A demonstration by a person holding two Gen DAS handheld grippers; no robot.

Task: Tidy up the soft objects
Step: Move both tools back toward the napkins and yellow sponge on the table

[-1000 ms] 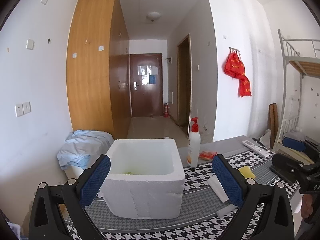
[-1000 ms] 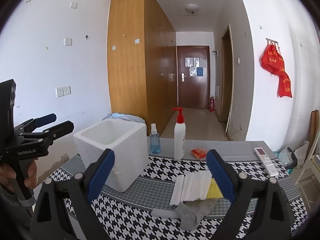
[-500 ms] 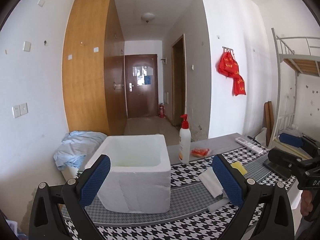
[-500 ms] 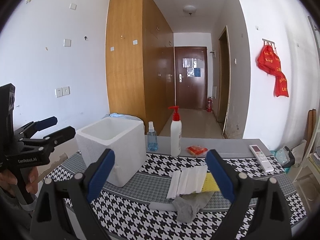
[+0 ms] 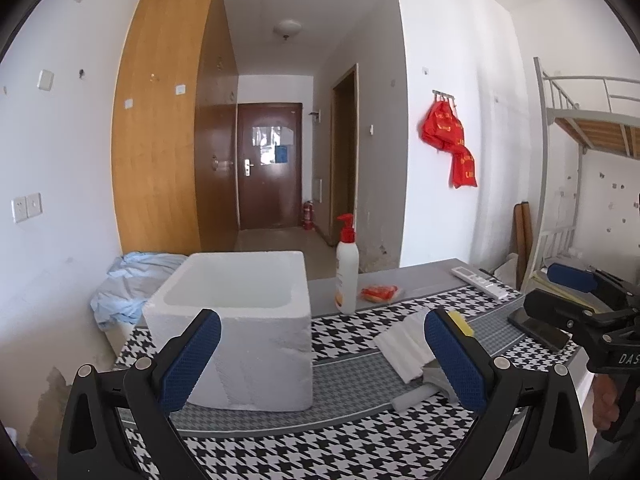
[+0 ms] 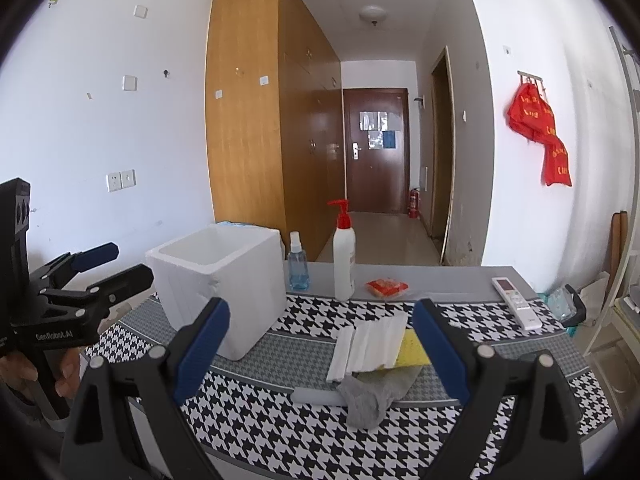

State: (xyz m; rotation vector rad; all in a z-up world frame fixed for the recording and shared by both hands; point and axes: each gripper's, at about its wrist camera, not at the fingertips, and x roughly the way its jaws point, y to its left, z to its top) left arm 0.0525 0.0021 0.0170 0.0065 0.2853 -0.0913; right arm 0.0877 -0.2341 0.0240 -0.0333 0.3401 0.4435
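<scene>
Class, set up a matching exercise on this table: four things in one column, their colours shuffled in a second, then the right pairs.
Things:
1. foam box
2. sock
3. sponge
4. spray bottle

Colours:
A. yellow
B. clear blue
C. white
D. grey

Pairs: 1-C, 2-D, 3-A, 4-B

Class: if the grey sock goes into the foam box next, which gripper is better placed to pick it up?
Probably the right gripper: it is open with the grey sock just ahead, whereas the left gripper faces the foam box.
</scene>
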